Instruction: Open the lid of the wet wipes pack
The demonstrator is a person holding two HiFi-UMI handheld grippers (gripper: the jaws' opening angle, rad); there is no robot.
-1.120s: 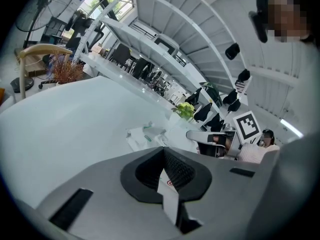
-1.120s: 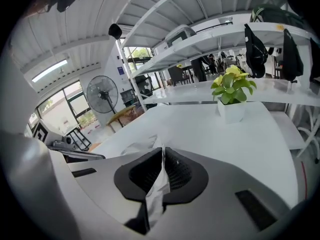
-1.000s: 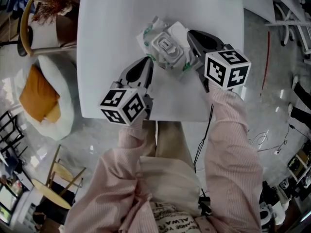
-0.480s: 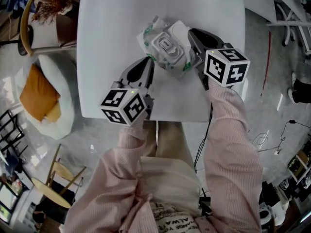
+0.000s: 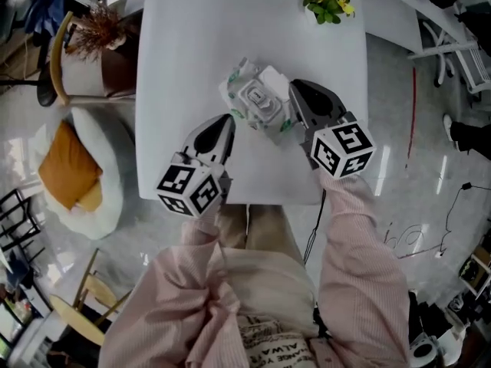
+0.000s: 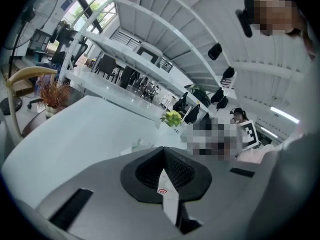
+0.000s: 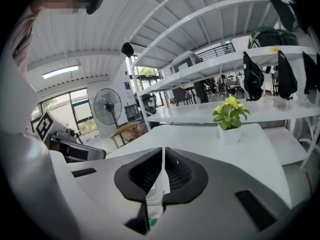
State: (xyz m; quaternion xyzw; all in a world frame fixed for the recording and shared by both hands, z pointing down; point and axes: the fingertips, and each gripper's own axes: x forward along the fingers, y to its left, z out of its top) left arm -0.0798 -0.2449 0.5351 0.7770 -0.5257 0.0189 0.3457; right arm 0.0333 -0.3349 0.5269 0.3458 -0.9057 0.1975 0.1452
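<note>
Wipes pack [image 5: 259, 98] pinched by closed left tongs [image 5: 229, 119] and right tongs [image 5: 294, 98]

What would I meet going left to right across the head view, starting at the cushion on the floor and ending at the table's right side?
orange cushion → left gripper → wet wipes pack → right gripper

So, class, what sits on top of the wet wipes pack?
A white plastic lid sits on top of the wet wipes pack, and it looks shut. The wipes beneath it are covered, so they cannot be seen.
</note>
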